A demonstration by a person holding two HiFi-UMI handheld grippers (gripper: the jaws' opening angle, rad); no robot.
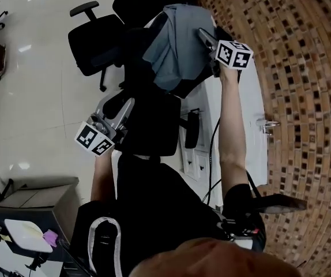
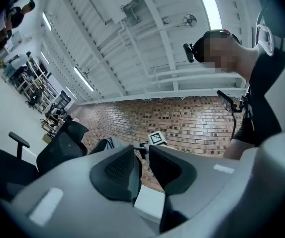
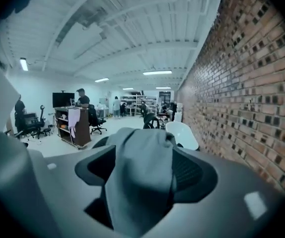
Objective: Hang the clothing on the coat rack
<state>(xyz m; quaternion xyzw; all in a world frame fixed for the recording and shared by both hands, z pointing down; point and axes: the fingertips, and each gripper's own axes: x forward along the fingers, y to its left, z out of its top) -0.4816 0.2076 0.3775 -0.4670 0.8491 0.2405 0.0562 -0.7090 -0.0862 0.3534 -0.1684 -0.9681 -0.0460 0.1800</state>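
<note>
Clothing (image 1: 174, 51): grey garment at the top of the head view, draped over the raised right gripper (image 1: 205, 37), above a black office chair (image 1: 93, 42) and near the brick wall (image 1: 304, 97). Left gripper (image 1: 125, 109) sits low, well apart from it, in front of a dark shape I can't identify. No clear coat rack; any peg is hidden or out of frame.

Left gripper view: jaws nearly together, narrow gap, nothing in it. It points up at the ceiling and wall.

Right gripper view: jaws wide. The grey cloth lies between them and covers the gap, and doesn't look pinched. The garment's lower part is cut off.

Judgement: this is the hanging step. Find the peg first, get the collar or a fold over it, and let the weight settle before drawing the right gripper clear. The left could steady the loose hem. Risk: the cloth slides off the wide jaws.
</note>
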